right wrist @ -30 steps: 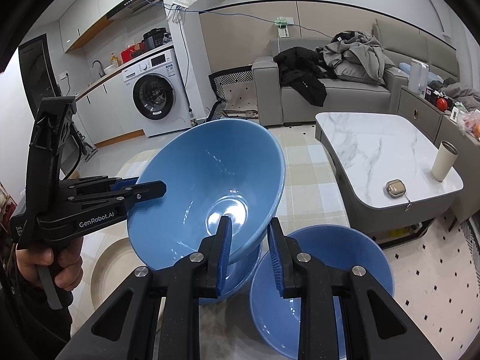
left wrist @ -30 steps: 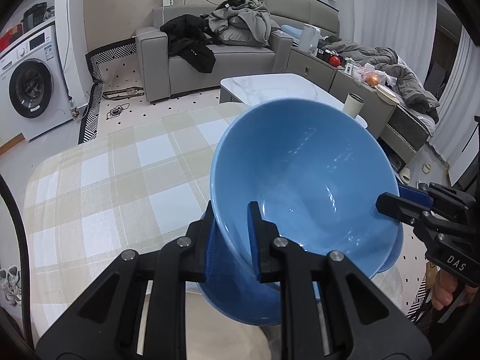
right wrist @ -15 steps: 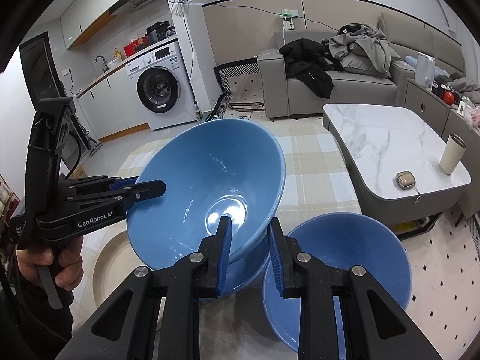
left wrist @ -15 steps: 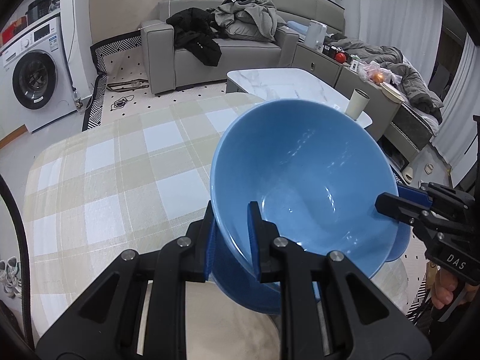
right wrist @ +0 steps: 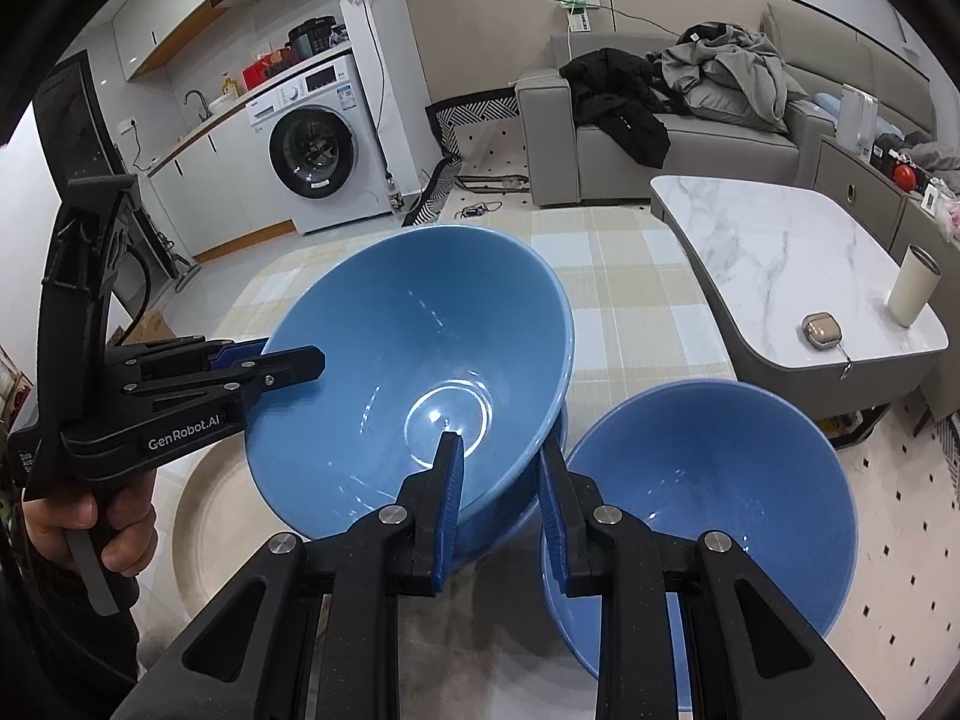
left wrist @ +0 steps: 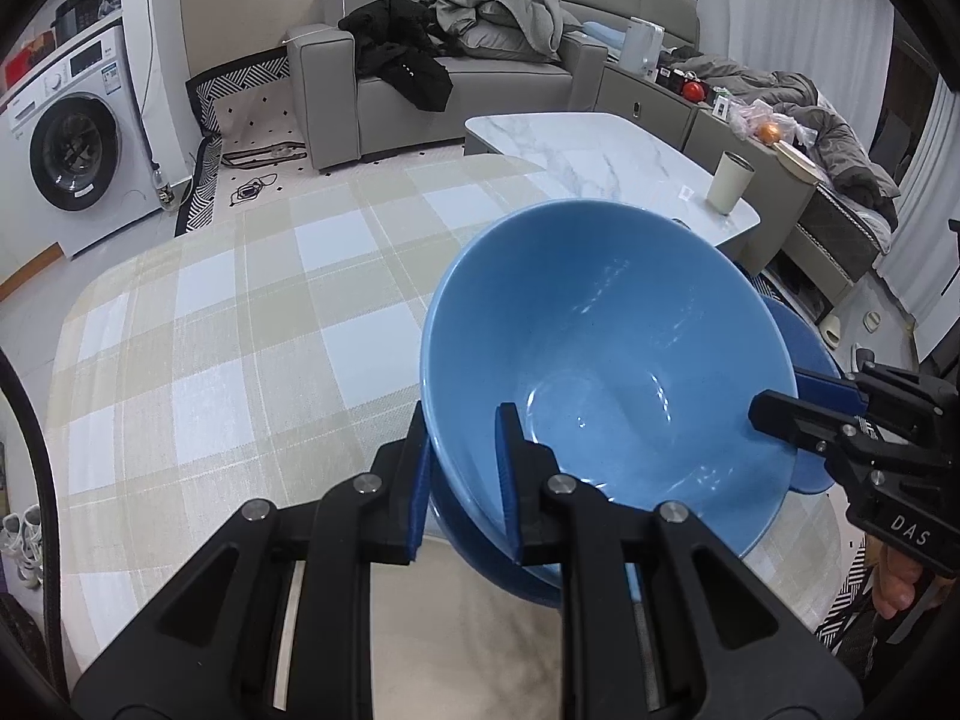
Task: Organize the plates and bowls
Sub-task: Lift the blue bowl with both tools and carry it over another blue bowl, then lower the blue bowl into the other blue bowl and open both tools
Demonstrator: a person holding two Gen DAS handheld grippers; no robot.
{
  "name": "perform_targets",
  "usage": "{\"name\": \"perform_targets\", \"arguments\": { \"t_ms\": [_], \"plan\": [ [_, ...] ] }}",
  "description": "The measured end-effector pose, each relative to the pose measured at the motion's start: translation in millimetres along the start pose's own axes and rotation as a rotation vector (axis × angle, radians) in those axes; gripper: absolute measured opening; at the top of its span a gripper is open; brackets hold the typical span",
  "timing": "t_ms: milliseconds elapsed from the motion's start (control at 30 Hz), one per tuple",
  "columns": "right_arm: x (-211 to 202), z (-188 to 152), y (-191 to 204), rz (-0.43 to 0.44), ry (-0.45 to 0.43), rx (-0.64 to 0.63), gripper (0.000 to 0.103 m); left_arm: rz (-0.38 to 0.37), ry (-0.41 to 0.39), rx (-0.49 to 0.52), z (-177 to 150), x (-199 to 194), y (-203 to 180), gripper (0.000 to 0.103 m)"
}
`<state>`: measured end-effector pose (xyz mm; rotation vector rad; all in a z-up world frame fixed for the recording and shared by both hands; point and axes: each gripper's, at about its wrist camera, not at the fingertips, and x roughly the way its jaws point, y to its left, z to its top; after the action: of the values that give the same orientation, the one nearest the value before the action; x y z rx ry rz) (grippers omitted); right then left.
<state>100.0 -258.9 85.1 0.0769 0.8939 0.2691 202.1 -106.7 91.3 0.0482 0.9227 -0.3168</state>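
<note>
Here, 2 claws gripping tilted blue bowl (left wrist: 606,360), left claw (left wrist: 462,468), right claw (right wrist: 498,498)

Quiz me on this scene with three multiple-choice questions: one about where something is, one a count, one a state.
1. Where does the cup stand? A sofa; B marble table; C washing machine.
2. How many blue bowls show? A one; B three; C five.
3. How is the held bowl? A tilted, gripped at its rim by the left tool and right tool; B upside down; C flat, untouched.
Answers: B, it stands near the table's corner. B, the held bowl, a lower bowl under it, and a side bowl. A, each tool pinches the rim.
</note>
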Motion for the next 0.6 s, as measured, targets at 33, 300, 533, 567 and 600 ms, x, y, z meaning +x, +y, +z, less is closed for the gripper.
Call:
{"name": "perform_targets", "arguments": {
  "t_ms": [33, 300, 533, 567, 600],
  "plan": [
    [1.8, -1.9, -0.1, 0.002, 0.003, 0.004, 0.025, -0.001, 0.003, -0.001, -1.6, 2.1, 1.1, 0.015],
    [15.6, -14.9, 0.8, -0.021, 0.026, 0.005, 0.025, 0.017, 0.035, 0.002, -13.7, 24.2, 5.8, 0.015],
    [25.8, -18.7, 1.5, -0.031, 0.048, 0.0, 0.025, 0.033, 0.031, 0.012, -16.4, 31.7, 8.2, 0.016],
    [25.9, -18.9, 1.6, -0.031, 0.047, 0.001, 0.025, 0.036, 0.032, 0.016, -17.0, 31.4, 8.6, 0.017],
    [26.2, -19.2, 1.9, -0.03, 0.047, 0.0, 0.025, 0.04, 0.031, 0.021, -17.1, 32.0, 8.0, 0.017]
  ]
}}
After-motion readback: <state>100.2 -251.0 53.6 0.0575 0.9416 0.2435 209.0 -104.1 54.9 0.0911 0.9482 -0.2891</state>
